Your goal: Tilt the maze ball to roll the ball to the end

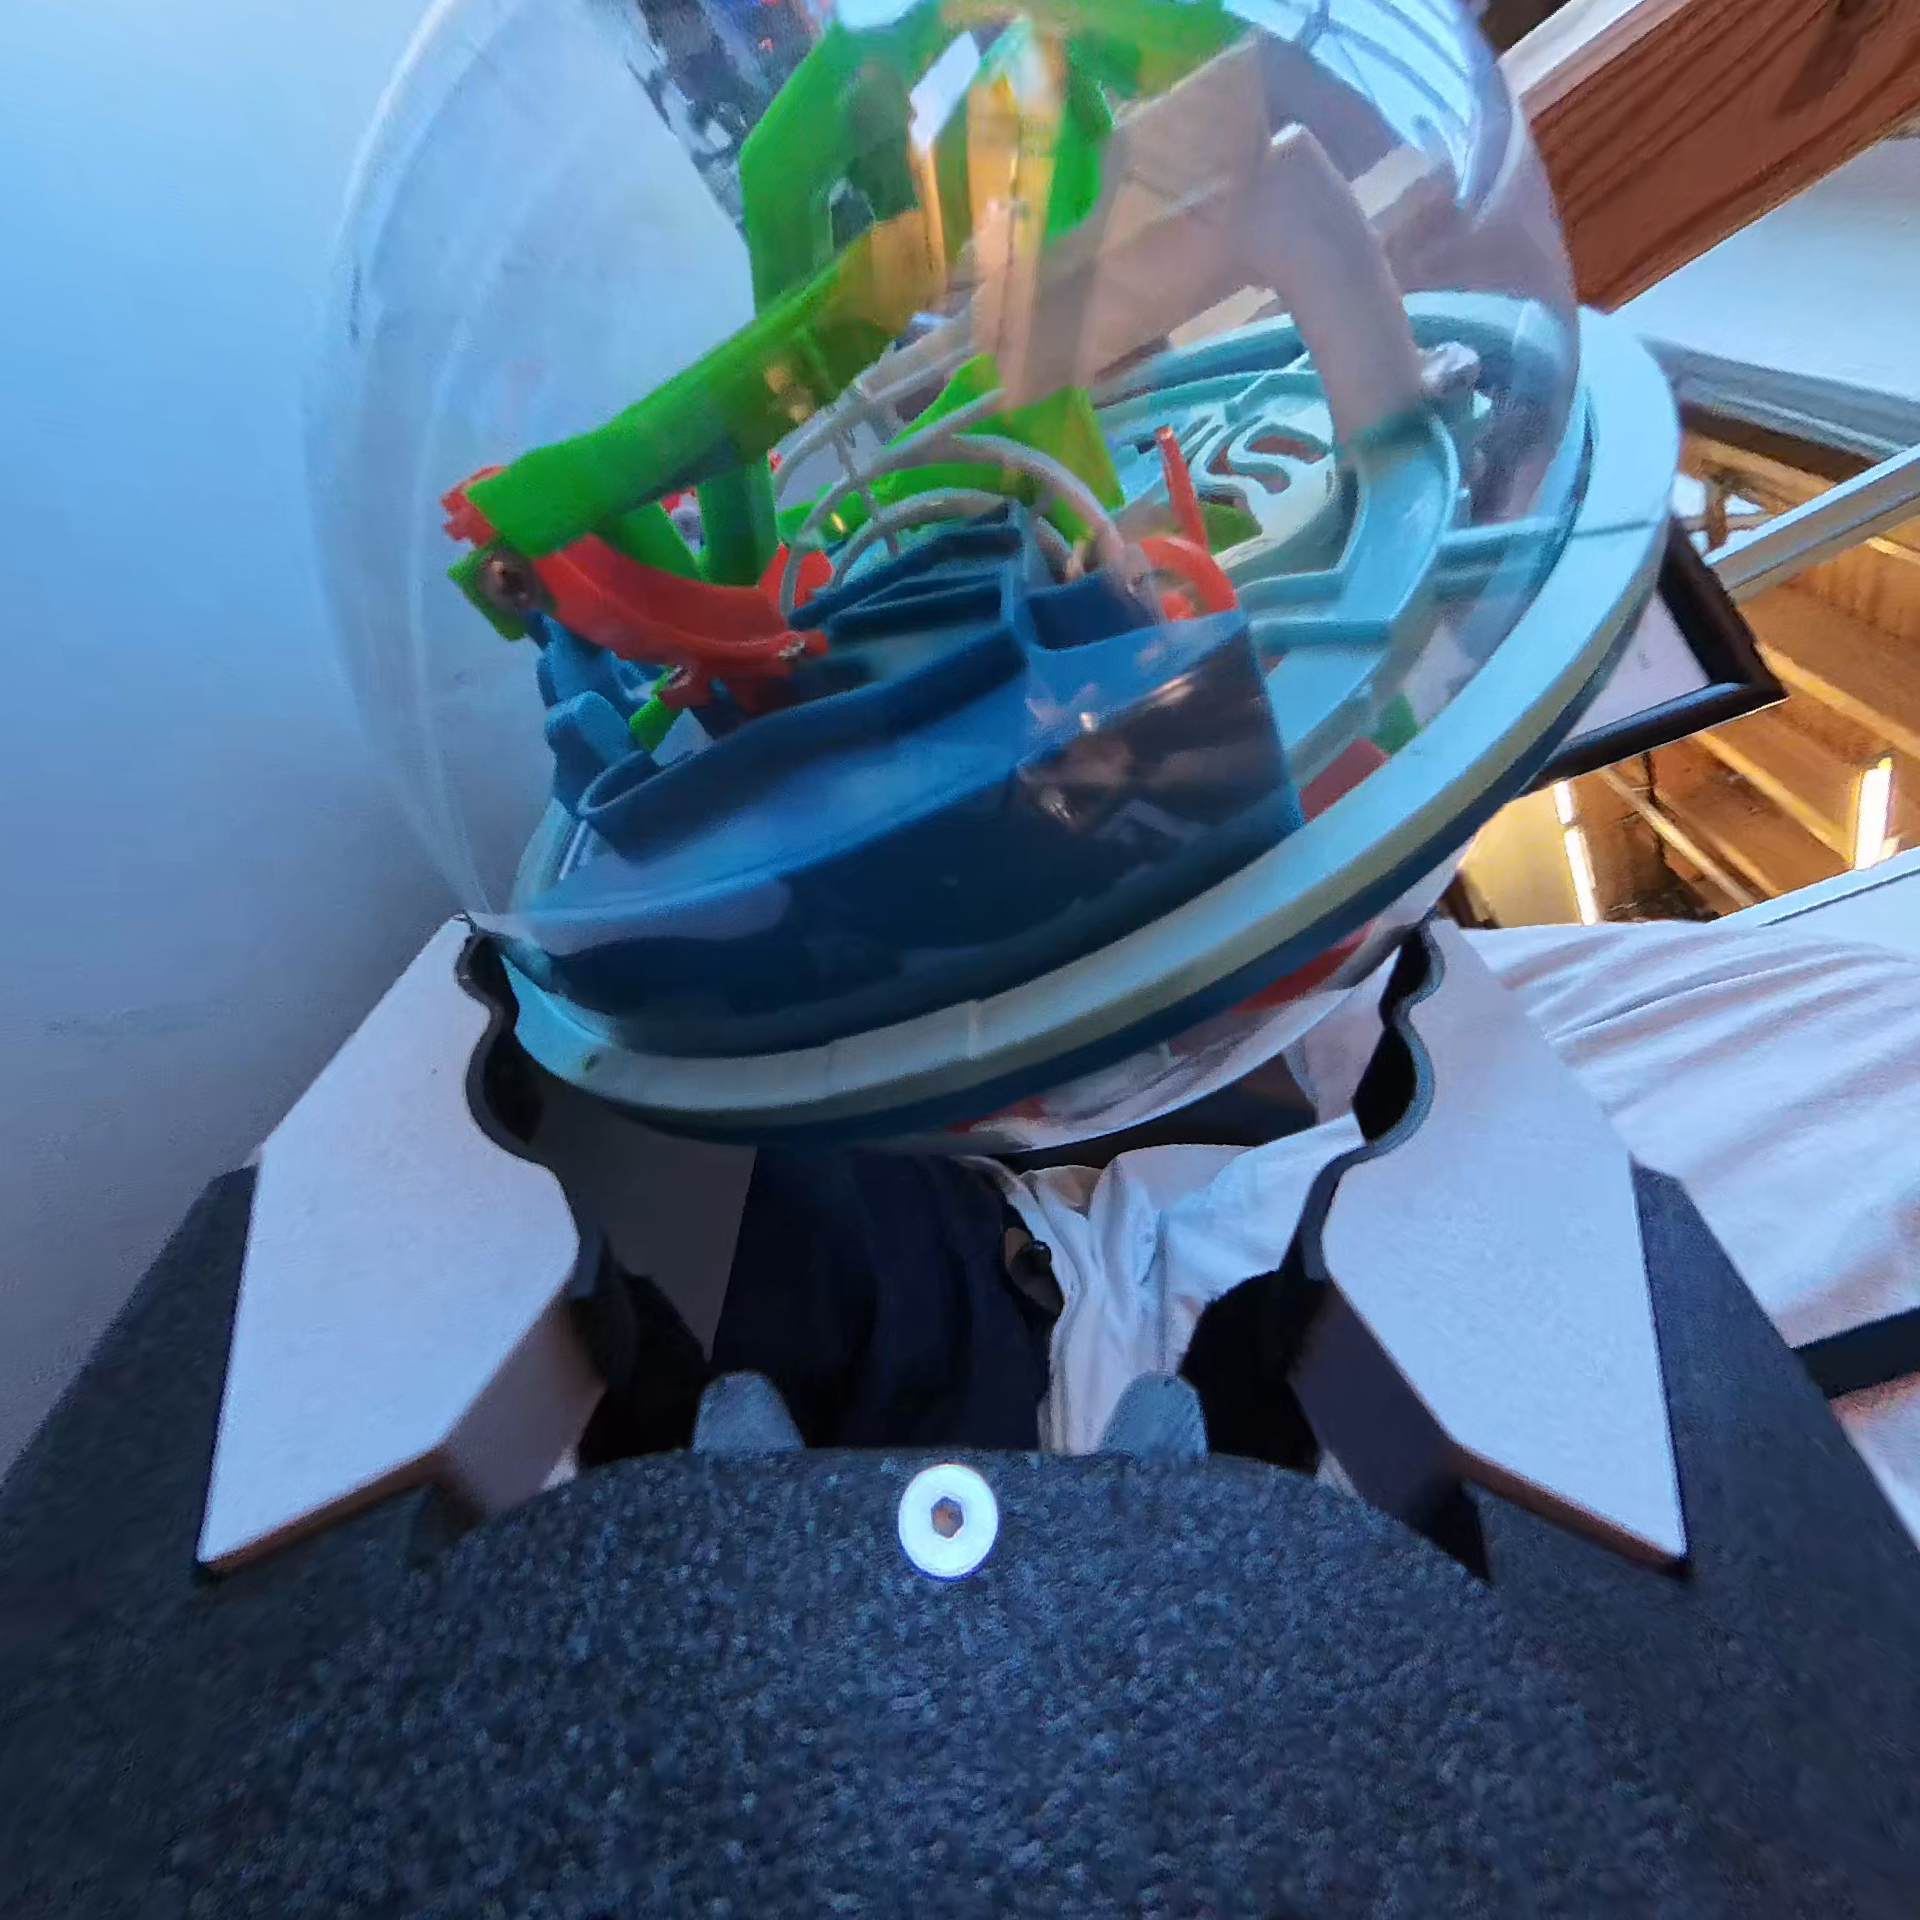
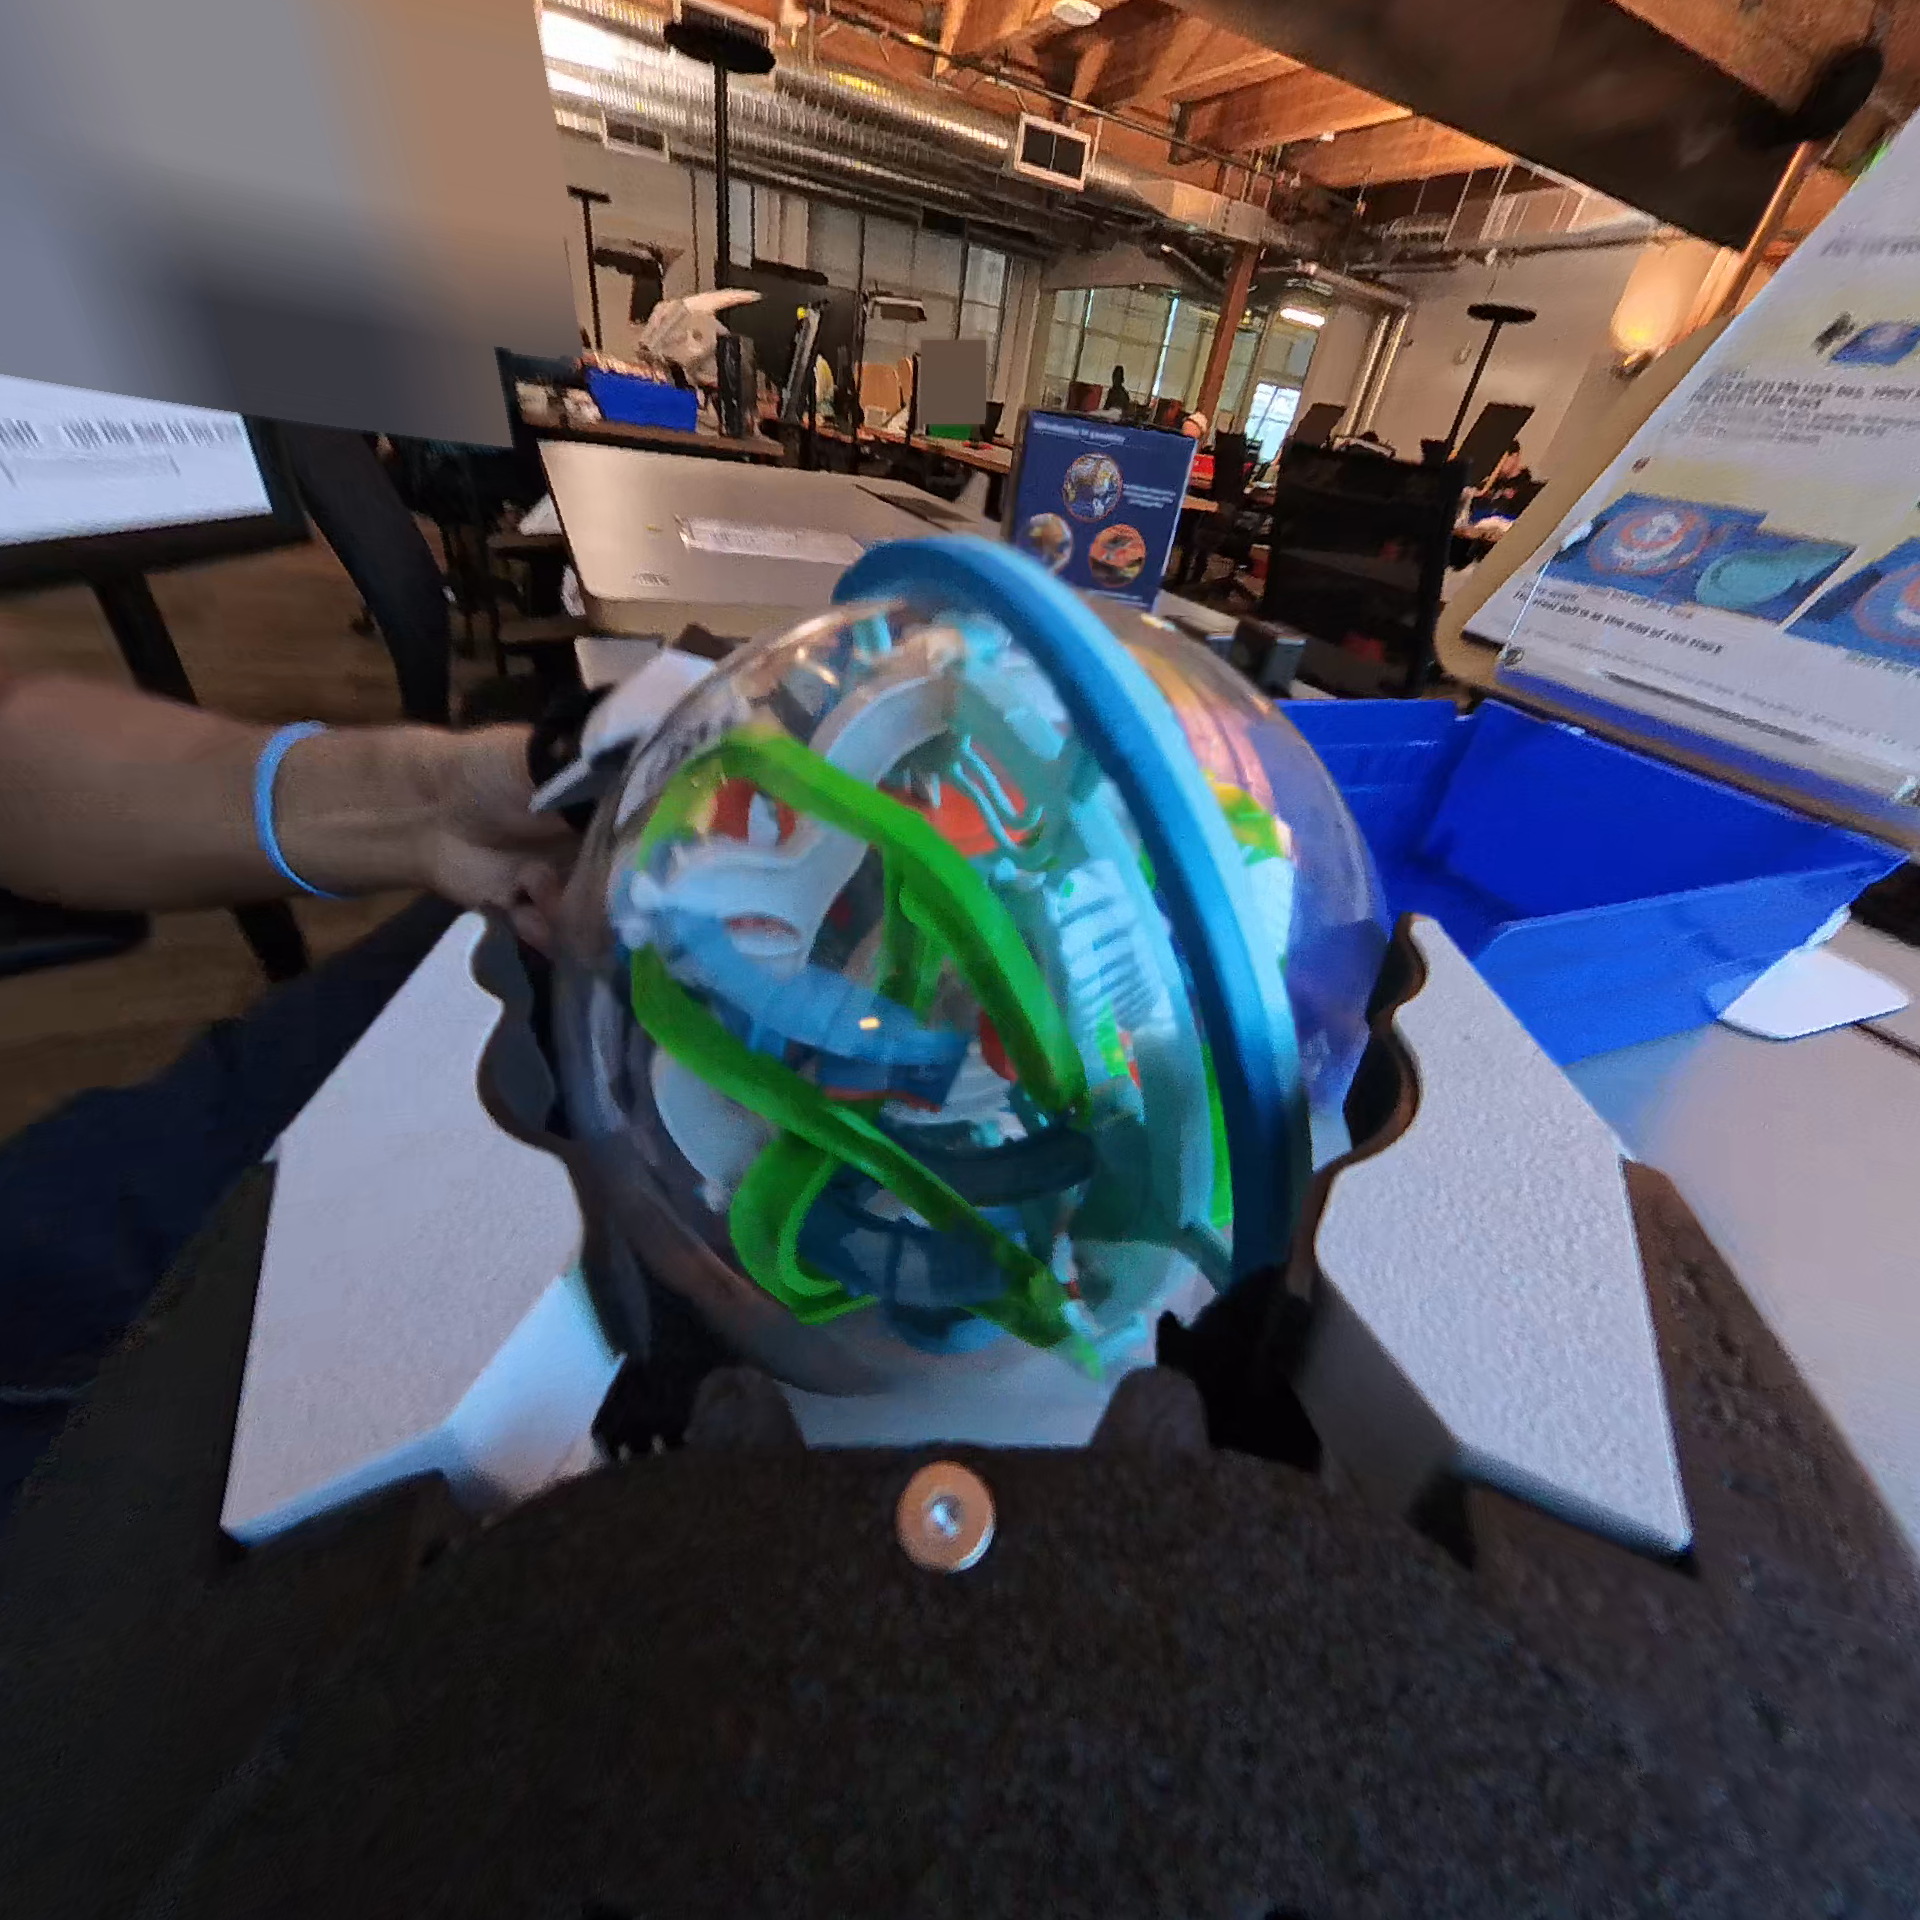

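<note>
With the maze ball (image 2: 935, 987) clamped centre-frame between both the left gripper (image 1: 940, 1029) and right gripper (image 2: 940, 1039), tilting is judged underway; the small ball cannot be located, so slow, controlled rotation is called for next.

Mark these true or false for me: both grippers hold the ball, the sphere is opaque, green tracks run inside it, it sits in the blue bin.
1. Both grippers grip the maze ball: true; the left gripper and the right gripper each have jaws closed against it.
2. The sphere is opaque: false, it is clear.
3. Green tracks run inside: true.
4. It sits in the blue bin: false, it is held beside the bin.
</note>
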The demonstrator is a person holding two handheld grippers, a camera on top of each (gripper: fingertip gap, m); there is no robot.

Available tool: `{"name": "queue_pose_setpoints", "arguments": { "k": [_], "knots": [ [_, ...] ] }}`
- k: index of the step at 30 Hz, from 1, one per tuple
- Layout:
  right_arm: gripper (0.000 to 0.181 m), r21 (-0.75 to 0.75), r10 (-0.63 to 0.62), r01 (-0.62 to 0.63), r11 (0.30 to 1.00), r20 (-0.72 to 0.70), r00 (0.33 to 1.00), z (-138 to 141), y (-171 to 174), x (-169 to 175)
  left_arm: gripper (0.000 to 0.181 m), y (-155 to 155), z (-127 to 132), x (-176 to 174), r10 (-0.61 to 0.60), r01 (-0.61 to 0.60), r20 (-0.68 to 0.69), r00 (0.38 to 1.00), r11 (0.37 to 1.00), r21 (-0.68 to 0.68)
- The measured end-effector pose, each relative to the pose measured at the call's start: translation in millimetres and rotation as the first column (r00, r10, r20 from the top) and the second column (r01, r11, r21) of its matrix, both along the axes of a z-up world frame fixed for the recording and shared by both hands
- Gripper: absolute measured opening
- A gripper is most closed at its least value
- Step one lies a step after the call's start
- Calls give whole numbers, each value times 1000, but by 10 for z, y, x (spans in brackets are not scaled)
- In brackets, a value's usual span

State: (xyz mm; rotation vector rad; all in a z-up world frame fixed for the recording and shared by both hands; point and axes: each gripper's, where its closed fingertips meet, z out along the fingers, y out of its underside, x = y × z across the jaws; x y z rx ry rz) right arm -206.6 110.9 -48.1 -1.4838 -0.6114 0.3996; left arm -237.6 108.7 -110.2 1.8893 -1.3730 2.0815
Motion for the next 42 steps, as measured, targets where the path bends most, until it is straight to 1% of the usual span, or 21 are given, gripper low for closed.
{"name": "queue_pose_setpoints", "arguments": {
  "k": [1,3,4,8,9,13,15,17,20,24,26,29,32,33,34,36,38,42],
  "knots": [
    [153,-24,9,-9,1000,-40,999,35,-21,4,158,-9,-12,4,2,-2,-1,1000,1000,26],
    [154,-68,7,-12,998,-72,997,66,-43,16,158,-19,-35,17,10,-9,-2,1000,997,79],
    [154,-88,-7,1,996,-60,998,59,-43,21,158,-20,-48,26,16,-15,-2,1000,994,108],
    [154,-137,-89,102,985,94,992,-95,4,65,158,-41,-89,48,26,-26,1,1000,976,215],
    [153,-154,-91,105,983,93,991,-117,1,62,158,-42,-90,51,30,-29,2,1000,973,228],
    [154,-223,-134,151,963,89,987,-178,-1,131,157,-14,-110,54,45,-44,-2,999,970,238],
    [154,-288,-147,156,945,54,988,-243,-6,136,157,-8,-112,52,47,-45,0,999,970,241],
    [153,-305,-163,167,937,41,986,-256,4,137,157,9,-100,50,51,-50,3,999,969,241],
    [157,-308,-152,168,936,74,986,-278,-13,116,157,7,-103,11,24,-28,19,1000,968,249],
    [156,-300,-141,142,943,23,990,-288,-45,153,158,30,27,-52,-13,1,92,996,991,133],
    [156,-299,-142,135,945,-2,990,-299,-62,179,154,76,73,-60,-13,5,110,994,997,72],
    [154,-284,-137,125,951,-22,990,-305,-80,199,150,139,118,-50,-14,17,119,993,1000,-23],
    [157,-245,-109,103,964,-13,994,-304,-107,181,151,189,81,-15,-12,19,77,997,996,-91],
    [157,-227,-98,94,969,-7,995,-303,-115,169,152,193,63,-1,-14,21,61,998,994,-104],
    [155,-213,-93,90,973,-7,996,-303,-120,165,158,177,49,7,-25,31,48,999,993,-111],
    [155,-188,-86,82,979,-12,996,-316,-125,174,159,117,49,17,-51,56,40,998,989,-139],
    [155,-160,-88,80,984,-37,995,-316,-125,188,159,94,54,42,-45,51,40,998,986,-160],
    [155,-100,-86,81,992,-42,995,-318,-131,176,159,101,57,34,-49,54,46,998,992,-114]
  ]
}}
